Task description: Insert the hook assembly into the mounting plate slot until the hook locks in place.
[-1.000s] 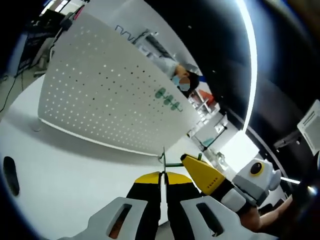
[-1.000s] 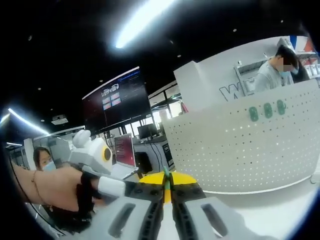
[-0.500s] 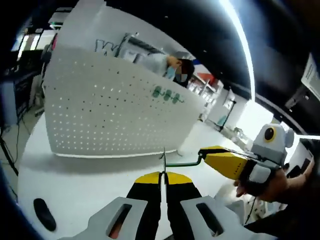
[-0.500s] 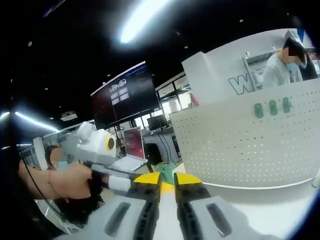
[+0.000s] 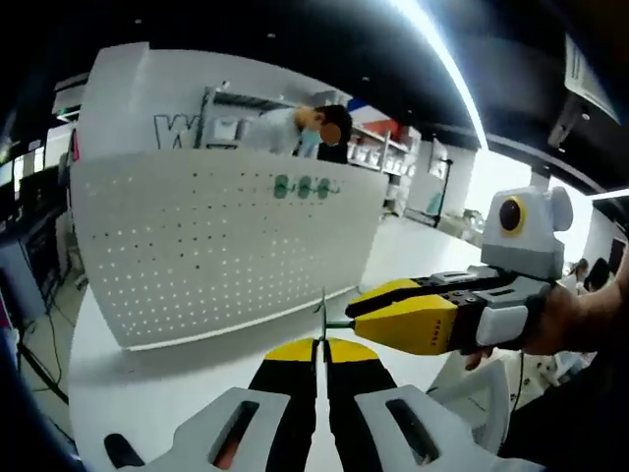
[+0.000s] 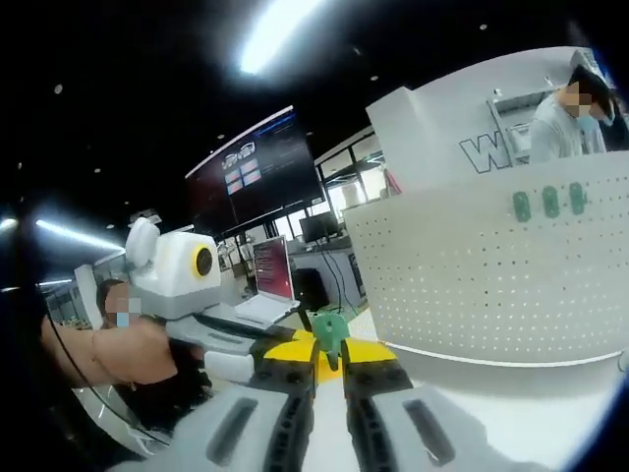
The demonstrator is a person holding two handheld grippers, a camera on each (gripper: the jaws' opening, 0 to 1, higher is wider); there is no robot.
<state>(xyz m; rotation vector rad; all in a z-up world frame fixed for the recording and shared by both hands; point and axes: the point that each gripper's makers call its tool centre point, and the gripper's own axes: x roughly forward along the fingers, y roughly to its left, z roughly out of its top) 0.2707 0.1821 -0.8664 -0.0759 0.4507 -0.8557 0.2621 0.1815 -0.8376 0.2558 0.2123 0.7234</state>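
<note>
While the green hook (image 5: 331, 323) sits pinched at both ends, its wire shaft runs sideways from the left gripper (image 5: 319, 346) over to the right gripper (image 5: 356, 307), roughly parallel to the pegboard (image 5: 216, 246). Both sets of jaws are closed tight on it. In the right gripper view the hook's green end (image 6: 331, 332) sticks up above the jaws, well in front of the pegboard, above the white table (image 5: 187, 379).

Hook (image 5: 322, 317) mostly hidden between left gripper (image 5: 321, 346) jaws; pegboard (image 6: 511, 265) cut off at 3 o'clock.
</note>
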